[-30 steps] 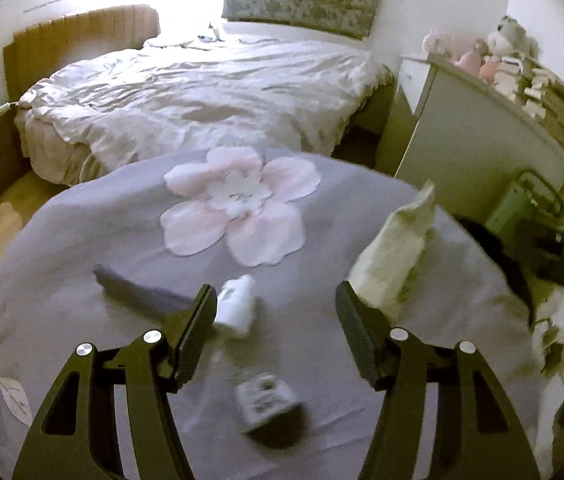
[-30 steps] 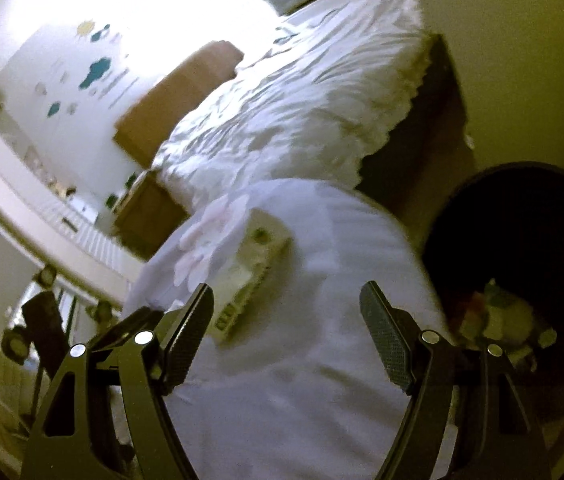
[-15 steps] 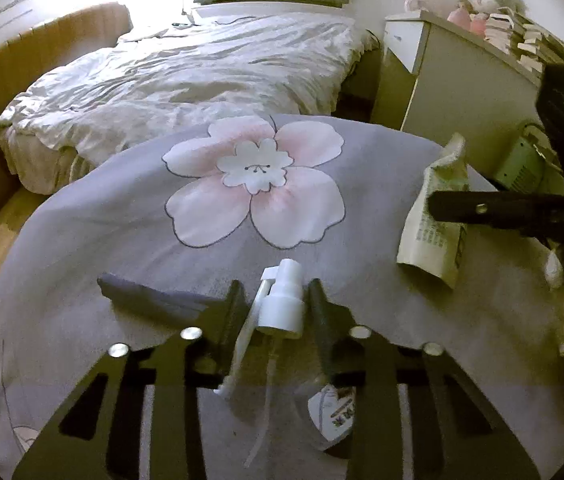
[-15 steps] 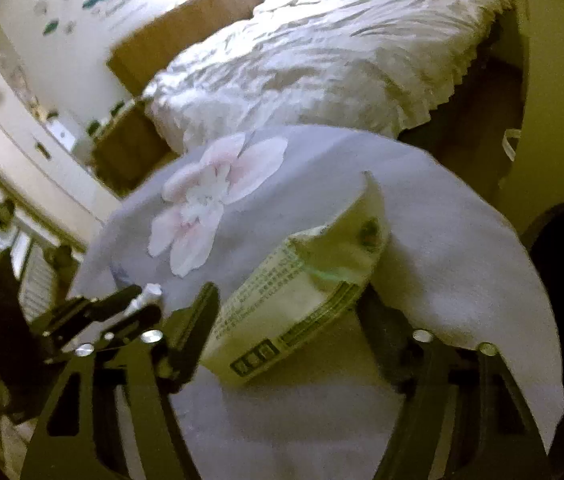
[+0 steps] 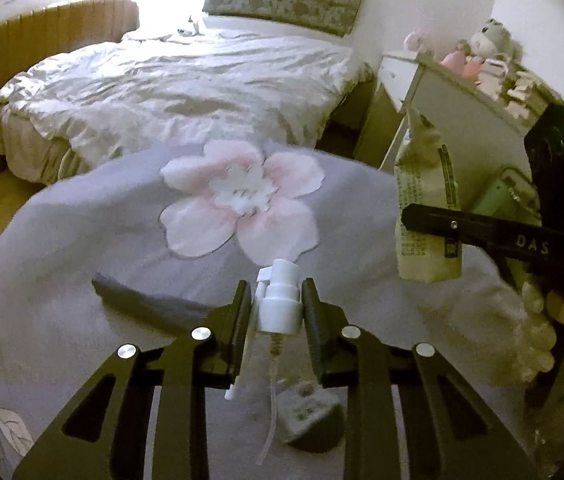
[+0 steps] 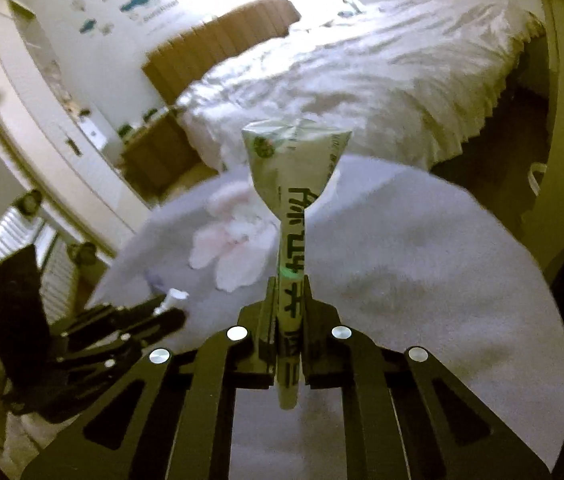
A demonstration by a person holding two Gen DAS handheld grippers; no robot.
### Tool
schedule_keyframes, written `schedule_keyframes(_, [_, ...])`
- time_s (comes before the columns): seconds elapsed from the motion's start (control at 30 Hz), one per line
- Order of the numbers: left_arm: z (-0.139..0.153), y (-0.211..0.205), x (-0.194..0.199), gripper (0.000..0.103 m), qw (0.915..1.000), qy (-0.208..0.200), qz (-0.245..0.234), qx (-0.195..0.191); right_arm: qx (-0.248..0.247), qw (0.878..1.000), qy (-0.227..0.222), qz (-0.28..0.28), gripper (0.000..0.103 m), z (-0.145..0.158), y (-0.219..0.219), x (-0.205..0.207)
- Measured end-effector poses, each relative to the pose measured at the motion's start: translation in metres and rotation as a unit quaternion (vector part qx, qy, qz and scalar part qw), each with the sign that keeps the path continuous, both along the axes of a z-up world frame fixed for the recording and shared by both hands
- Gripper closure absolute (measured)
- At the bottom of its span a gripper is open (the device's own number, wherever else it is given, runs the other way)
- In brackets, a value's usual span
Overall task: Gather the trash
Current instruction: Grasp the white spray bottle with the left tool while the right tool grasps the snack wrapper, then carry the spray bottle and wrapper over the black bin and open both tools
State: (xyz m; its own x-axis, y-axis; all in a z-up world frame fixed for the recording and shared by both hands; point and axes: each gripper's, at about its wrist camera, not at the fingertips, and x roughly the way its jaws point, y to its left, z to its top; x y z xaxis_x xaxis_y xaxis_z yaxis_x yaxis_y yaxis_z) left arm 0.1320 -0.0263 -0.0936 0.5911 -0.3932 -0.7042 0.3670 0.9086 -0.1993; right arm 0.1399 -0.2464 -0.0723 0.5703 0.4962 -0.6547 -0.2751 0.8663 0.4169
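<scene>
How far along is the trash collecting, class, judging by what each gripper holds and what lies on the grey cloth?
Done: both pickups are made, though nothing shows as binned. In hand: the left gripper is closing on the white spray pump; the right gripper pinches the flattened wrapper. Left: a dark strip and a small box lie on the grey cloth.
</scene>
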Motion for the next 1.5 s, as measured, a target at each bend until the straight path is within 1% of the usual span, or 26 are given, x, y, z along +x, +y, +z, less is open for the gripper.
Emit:
schedule_keyframes(0.17, [0.029, -0.02, -0.013, 0.077, 0.9992, -0.031, -0.018, -0.019, 0.022, 0.999, -0.041, -0.02, 0.093, 0.029, -0.026, -0.023])
schedule_keyframes(0.33, [0.06, -0.055, -0.023, 0.078, 0.9965, -0.058, -0.046, -0.04, 0.029, 0.995, -0.072, -0.058, 0.093, 0.05, -0.064, -0.048])
schedule_keyframes(0.37, [0.065, -0.065, -0.025, 0.078, 0.9958, -0.062, -0.053, -0.043, 0.029, 0.994, -0.077, -0.069, 0.093, 0.054, -0.075, -0.054])
schedule_keyframes(0.43, [0.076, -0.084, -0.029, 0.081, 0.9938, -0.07, -0.07, -0.051, 0.029, 0.992, -0.084, -0.087, 0.093, 0.058, -0.095, -0.063])
schedule_keyframes(0.5, [0.085, -0.11, -0.033, 0.081, 0.9909, -0.079, -0.093, -0.058, 0.027, 0.989, -0.09, -0.11, 0.093, 0.063, -0.119, -0.073])
schedule_keyframes(0.63, [0.094, -0.159, -0.04, 0.081, 0.9843, -0.088, -0.139, -0.064, 0.025, 0.983, -0.096, -0.154, 0.093, 0.067, -0.162, -0.092])
schedule_keyframes(0.8, [0.099, -0.212, -0.048, 0.081, 0.9754, -0.093, -0.187, -0.069, 0.023, 0.974, -0.1, -0.203, 0.093, 0.066, -0.211, -0.114])
schedule_keyframes(0.93, [0.099, -0.248, -0.054, 0.081, 0.9694, -0.092, -0.217, -0.071, 0.025, 0.967, -0.097, -0.236, 0.093, 0.06, -0.246, -0.127])
schedule_keyframes(1.03, [0.097, -0.268, -0.054, 0.081, 0.9663, -0.089, -0.231, -0.072, 0.028, 0.963, -0.095, -0.252, 0.093, 0.054, -0.265, -0.134])
schedule_keyframes(1.17, [0.09, -0.286, -0.053, 0.081, 0.9645, -0.079, -0.242, -0.071, 0.032, 0.959, -0.088, -0.267, 0.093, 0.044, -0.282, -0.138])
schedule_keyframes(1.27, [0.085, -0.297, -0.052, 0.081, 0.964, -0.073, -0.246, -0.069, 0.033, 0.958, -0.079, -0.275, 0.093, 0.036, -0.287, -0.14])
schedule_keyframes(1.5, [0.066, -0.313, -0.044, 0.081, 0.9668, -0.053, -0.242, -0.061, 0.038, 0.956, -0.056, -0.287, 0.093, 0.016, -0.299, -0.139])
